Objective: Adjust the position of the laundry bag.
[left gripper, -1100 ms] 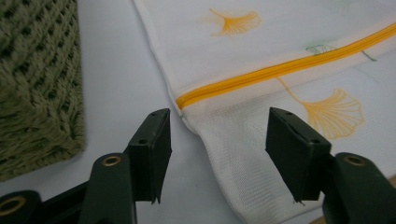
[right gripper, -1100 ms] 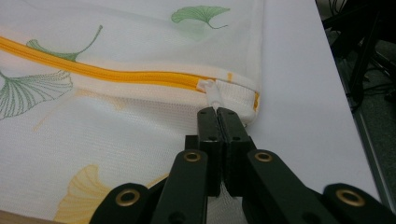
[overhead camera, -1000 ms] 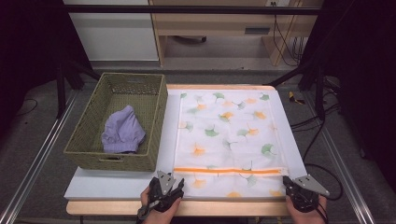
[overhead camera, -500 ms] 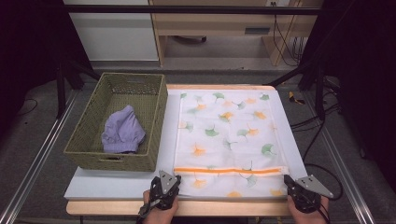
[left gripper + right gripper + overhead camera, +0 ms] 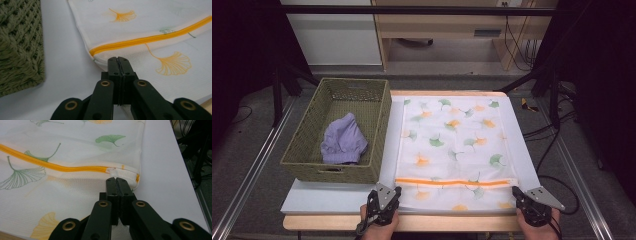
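1. The green woven basket stands on the left of the table, holding a crumpled purple cloth.
2. The white leaf-printed mesh bag lies flat just beside the basket, its orange zipper running across near the front edge.
3. The left gripper has just closed its jaws, pinching the bag's near-left corner.
4. The right gripper is clamped on the bag's near-right corner, below the zipper's end.

Laundry bag corner behind left tool
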`<state>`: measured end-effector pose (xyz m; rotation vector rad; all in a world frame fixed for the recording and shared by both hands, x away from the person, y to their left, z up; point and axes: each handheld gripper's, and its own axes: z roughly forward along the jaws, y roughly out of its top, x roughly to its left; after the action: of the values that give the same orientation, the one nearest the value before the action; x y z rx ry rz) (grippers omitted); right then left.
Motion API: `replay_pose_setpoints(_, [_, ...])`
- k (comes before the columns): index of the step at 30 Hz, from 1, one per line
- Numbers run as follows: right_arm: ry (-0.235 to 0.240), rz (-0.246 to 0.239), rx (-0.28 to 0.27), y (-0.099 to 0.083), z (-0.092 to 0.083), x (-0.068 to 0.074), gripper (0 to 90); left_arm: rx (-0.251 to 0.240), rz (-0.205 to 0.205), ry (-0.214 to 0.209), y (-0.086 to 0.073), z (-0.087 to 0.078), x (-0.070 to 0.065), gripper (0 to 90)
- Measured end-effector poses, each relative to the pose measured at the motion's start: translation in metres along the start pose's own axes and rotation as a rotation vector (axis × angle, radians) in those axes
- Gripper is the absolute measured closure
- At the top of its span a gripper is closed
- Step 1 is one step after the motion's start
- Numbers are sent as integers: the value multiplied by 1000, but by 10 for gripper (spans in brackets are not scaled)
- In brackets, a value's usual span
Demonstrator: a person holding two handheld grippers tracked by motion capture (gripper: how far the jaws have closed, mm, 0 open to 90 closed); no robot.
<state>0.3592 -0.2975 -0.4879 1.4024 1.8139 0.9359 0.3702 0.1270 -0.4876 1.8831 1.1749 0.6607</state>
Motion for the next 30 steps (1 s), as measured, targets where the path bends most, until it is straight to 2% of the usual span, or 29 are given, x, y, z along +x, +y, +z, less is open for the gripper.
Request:
replay_pose_setpoints(13, [18,-16,-9,4,4,6,897,-18,-19,21,-3,-6,6,891])
replay_pose_setpoints(22, [39,-27,-17,5,6,7,897,-19,-34,17,-6,-7,10,891])
replay_pose_setpoints(30, [37,-35,-12,5,6,10,897,-18,-36,16,-8,-7,11,891])
